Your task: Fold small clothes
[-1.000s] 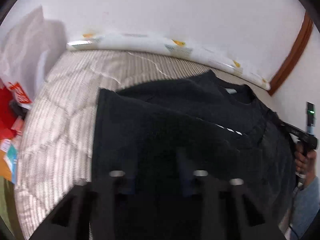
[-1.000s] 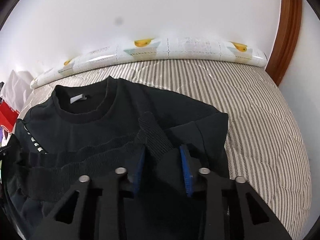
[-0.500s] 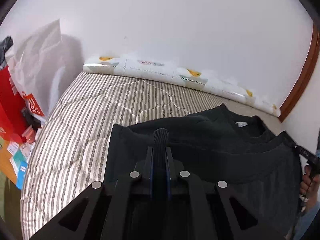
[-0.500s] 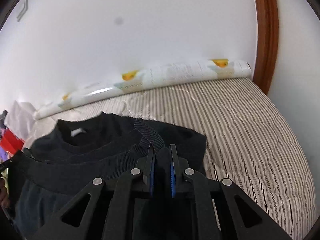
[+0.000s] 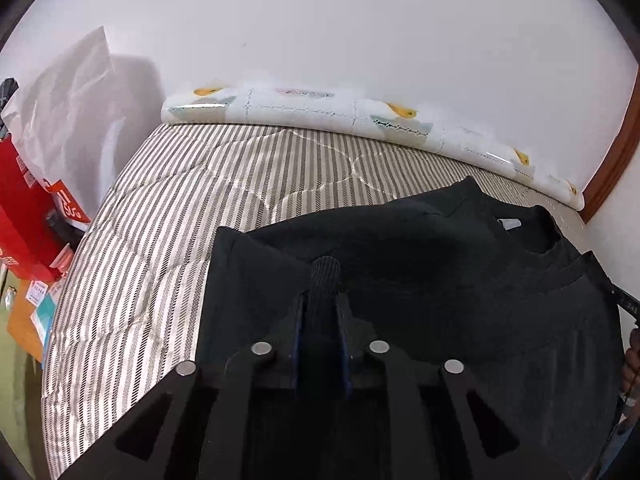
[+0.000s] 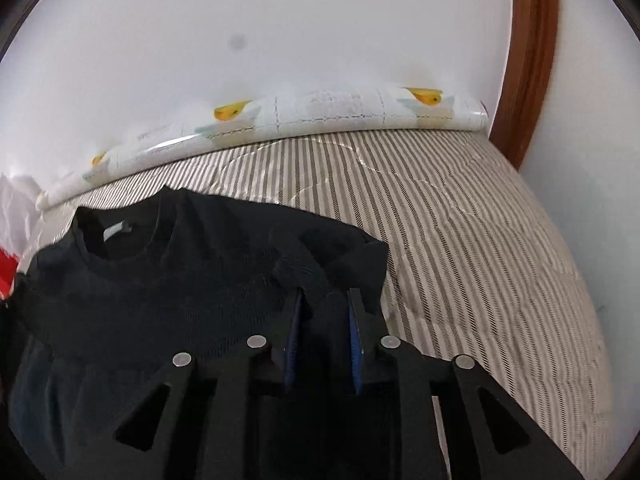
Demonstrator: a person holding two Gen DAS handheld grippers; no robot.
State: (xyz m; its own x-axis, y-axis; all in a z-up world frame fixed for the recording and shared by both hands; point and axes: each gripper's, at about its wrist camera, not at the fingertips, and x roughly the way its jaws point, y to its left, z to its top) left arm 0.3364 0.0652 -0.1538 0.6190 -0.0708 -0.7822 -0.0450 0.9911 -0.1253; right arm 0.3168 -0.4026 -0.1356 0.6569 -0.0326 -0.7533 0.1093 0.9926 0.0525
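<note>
A black sweatshirt (image 5: 440, 264) lies on the striped bed (image 5: 180, 208), its lower half folded up so the ribbed hem sits just below the collar (image 5: 528, 236). My left gripper (image 5: 322, 308) has a bunched piece of that hem standing between its pads. Its jaws are opening, and the cloth still fills the gap and touches both pads. In the right wrist view the sweatshirt (image 6: 180, 280) spreads to the left. My right gripper (image 6: 324, 308) is opening too. The hem slumps against its left pad, and the right pad's blue face shows bare.
A white patterned roll (image 5: 320, 108) lies along the wall at the bed's far edge. Red boxes (image 5: 24, 216) and a white bag (image 5: 68, 100) stand beside the bed on the left. A brown door frame (image 6: 528, 60) rises at the right. The person's hand (image 5: 632, 356) shows at the left view's right edge.
The hem has been carried up toward the collar and laid down. Both pairs of jaws pinched tight on it half a second ago and now stand wider apart.
</note>
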